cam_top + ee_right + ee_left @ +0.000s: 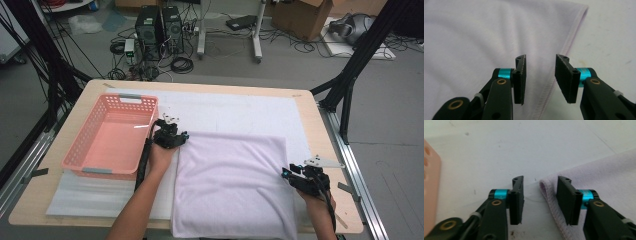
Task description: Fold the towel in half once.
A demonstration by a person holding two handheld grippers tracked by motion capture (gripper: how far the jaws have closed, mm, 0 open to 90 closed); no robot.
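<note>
My forearms enter from the bottom of the high view, cut off at the frame edge. The near hem of the lilac cloth (232, 182) also runs out of frame at the bottom, so I cannot see how far it hangs over the table (320, 120) edge. The cloth lies folded flat on a white mat (230, 112), right of centre.

Left gripper (172, 136): at the cloth's far left corner. In the left gripper view the jaws stand about half open, nothing clamped; the folded corner (546, 185) sits in the gap near the right jaw, whose lower part hides the hem. Whether that pad touches the fabric I cannot tell.

Right gripper (295, 176): at the cloth's right edge, near side. In the right gripper view the jaws are partly open, holding nothing; the stitched hem (571, 37) runs up between them, apart from both pads.

Room: the pink basket (80, 150) stands just left of my left gripper, bare mat between. Bare mat lies beyond the cloth's far edge; a narrow strip on the right.
</note>
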